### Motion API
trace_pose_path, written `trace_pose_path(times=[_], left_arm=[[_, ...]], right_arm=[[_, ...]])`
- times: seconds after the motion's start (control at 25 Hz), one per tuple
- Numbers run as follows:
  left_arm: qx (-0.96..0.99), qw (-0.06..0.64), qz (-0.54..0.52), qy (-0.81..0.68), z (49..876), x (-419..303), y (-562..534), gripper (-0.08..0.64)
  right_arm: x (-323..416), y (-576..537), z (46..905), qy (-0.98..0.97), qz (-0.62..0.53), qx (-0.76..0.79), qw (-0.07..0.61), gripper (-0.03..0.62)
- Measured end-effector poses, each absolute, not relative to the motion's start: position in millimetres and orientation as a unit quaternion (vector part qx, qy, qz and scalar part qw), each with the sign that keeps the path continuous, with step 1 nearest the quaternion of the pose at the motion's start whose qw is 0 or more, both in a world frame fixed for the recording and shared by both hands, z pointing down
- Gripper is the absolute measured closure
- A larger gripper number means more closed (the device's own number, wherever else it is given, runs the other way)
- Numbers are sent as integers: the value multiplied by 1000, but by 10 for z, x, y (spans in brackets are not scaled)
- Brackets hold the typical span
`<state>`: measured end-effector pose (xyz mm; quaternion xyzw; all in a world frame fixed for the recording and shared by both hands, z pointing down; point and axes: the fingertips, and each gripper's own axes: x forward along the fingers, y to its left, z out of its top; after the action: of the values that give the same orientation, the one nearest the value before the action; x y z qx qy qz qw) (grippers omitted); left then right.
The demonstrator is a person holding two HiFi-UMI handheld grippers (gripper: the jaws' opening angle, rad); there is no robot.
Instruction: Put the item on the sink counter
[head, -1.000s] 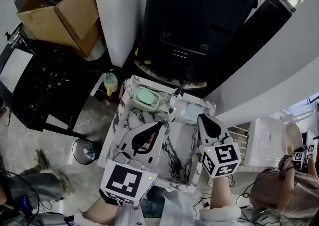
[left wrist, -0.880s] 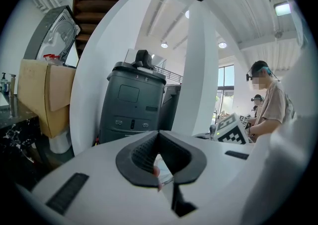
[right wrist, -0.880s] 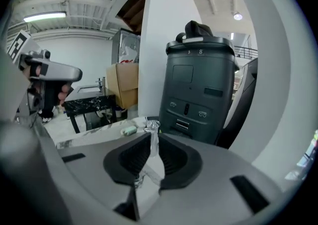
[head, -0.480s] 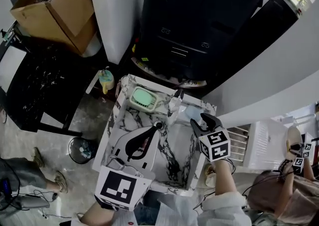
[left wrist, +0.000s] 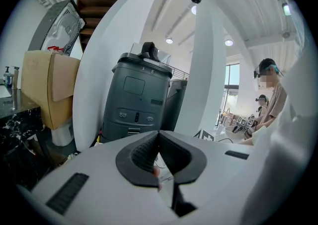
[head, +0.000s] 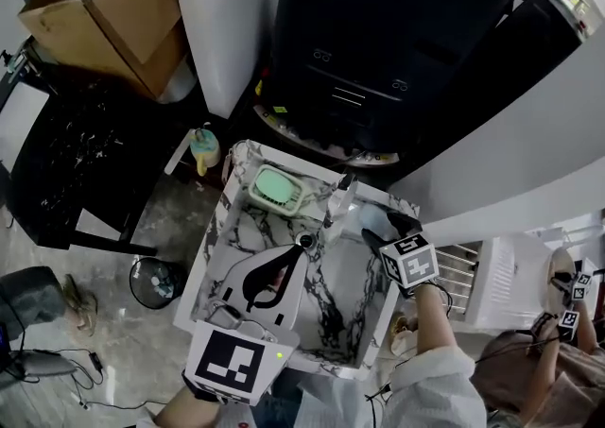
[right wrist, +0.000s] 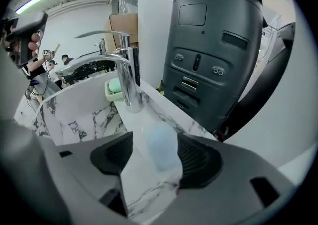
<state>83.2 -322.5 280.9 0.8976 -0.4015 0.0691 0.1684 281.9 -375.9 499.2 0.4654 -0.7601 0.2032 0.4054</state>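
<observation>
A pale blue, rounded item (right wrist: 161, 147) lies on the marble sink counter (right wrist: 158, 106) at its back right corner, to the right of the chrome faucet (right wrist: 126, 82). My right gripper (right wrist: 156, 142) points steeply down at it. Its jaws have just been opening and now stand open on either side of the item (head: 371, 218), pads off it. In the head view the right gripper (head: 380, 225) is over that corner. My left gripper (head: 301, 243) hovers above the basin (head: 336, 289), jaws shut with the pads meeting at the tip (left wrist: 159, 137).
A green soap dish (head: 274, 188) sits on the counter's back left. Behind the sink stands a tall black machine (head: 378, 48) and a white pillar (head: 227, 20). A cardboard box (head: 113, 20), a small bottle (head: 205, 150) and a waste bin (head: 161, 282) are at the left; a white rack (head: 492, 270) stands at the right.
My right gripper has dropped toward the back right counter corner, tilted further down and opened from shut. The blue item has stayed in place. The left gripper sank slightly.
</observation>
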Motion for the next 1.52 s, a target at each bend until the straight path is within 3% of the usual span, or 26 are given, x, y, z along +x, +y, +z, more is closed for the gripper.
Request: trace_pose_path(times=[1.08,1.28,1.32,1.52], left_arm=[[902,159,71,-395,2797,877,-3209,545],[904,156,77,-390,2813,896,-3186,545],[905,156,79,-388,2819,908,-3180,545],[905,156,82,-386,2824,930,-3170,545]], right_arm=[[2868,-3868,5354,-699,214,392,558,290],[2863,-3888,5371,-702,229,389,550,336],[2871,-3899,5373,-703,230,393,546,392],[2927,-3911,5373,-694,239,403,547,414]])
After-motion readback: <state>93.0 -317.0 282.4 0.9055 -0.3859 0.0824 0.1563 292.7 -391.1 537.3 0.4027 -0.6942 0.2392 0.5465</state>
